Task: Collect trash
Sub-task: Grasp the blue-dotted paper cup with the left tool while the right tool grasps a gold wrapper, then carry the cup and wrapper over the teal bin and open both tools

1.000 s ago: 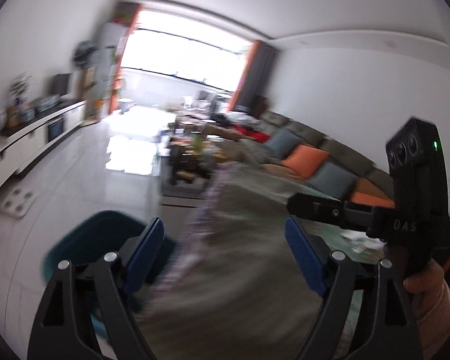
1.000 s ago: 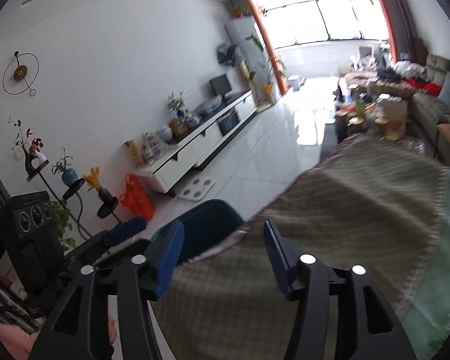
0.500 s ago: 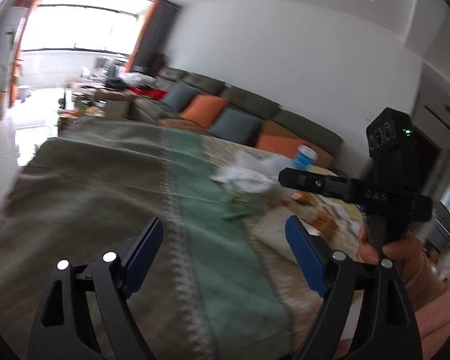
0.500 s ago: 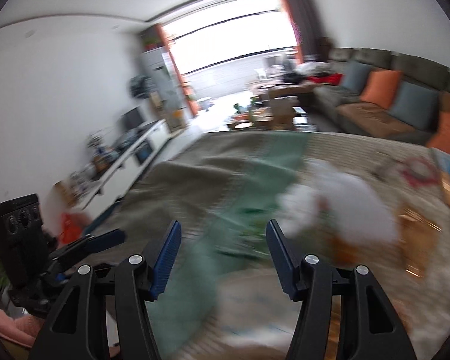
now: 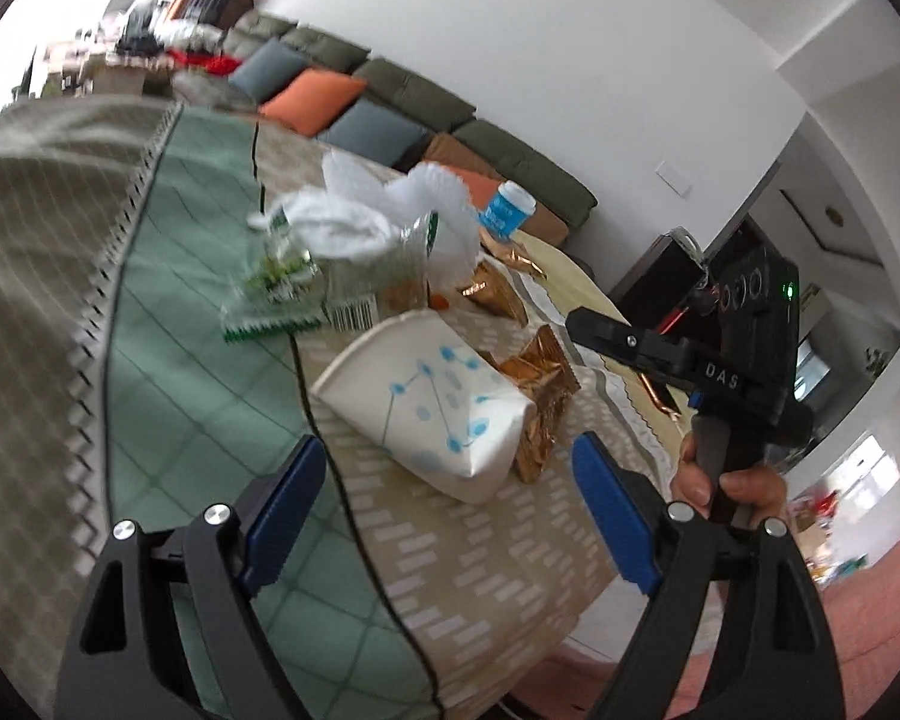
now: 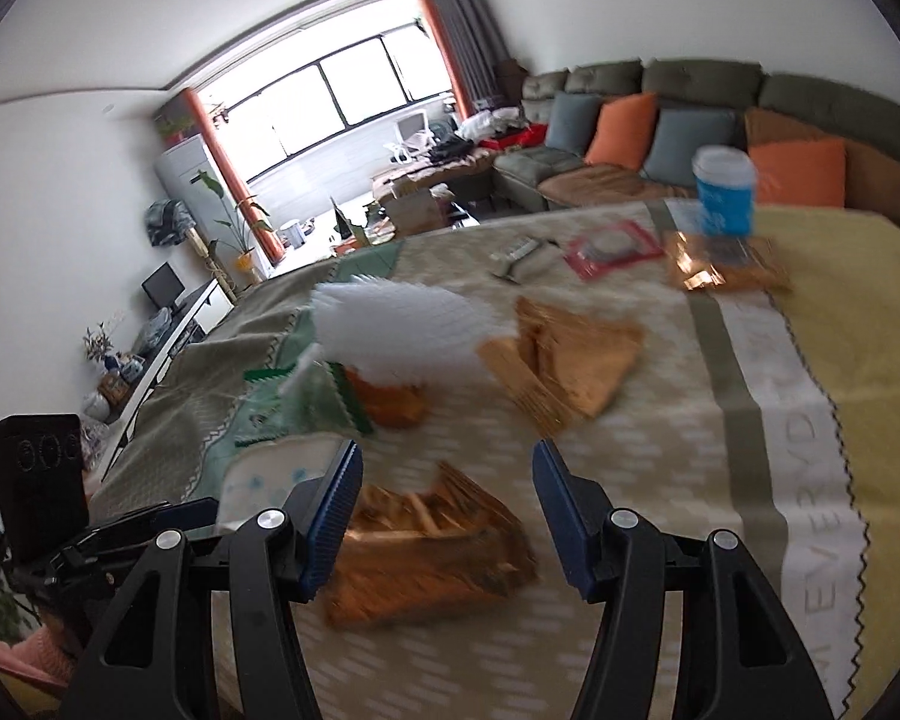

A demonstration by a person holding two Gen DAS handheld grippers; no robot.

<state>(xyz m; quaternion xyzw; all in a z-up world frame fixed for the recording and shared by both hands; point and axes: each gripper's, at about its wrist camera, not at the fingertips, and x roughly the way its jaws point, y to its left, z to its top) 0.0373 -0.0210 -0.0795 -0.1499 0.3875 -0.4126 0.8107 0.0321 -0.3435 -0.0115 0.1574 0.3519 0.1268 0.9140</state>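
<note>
Trash lies on a cloth-covered table. A crushed white paper cup with blue dots (image 5: 432, 396) lies on its side just ahead of my open, empty left gripper (image 5: 444, 510); it also shows in the right wrist view (image 6: 270, 474). A gold foil wrapper (image 6: 432, 546) lies between the open fingers of my right gripper (image 6: 444, 510). More gold wrappers (image 6: 564, 354), crumpled white tissue (image 6: 390, 324), a green-and-clear snack bag (image 5: 288, 282) and a red packet (image 6: 612, 246) lie beyond.
A blue-and-white cup (image 6: 723, 192) stands upright at the far side of the table. A sofa with orange and grey cushions (image 6: 624, 126) runs behind. The table's near edge (image 5: 510, 654) is just under my left gripper.
Both grippers swung from the room and the bare tablecloth end toward the trash pile and moved closer. The dark teal bin seen a second ago is out of view. Both stayed open.
</note>
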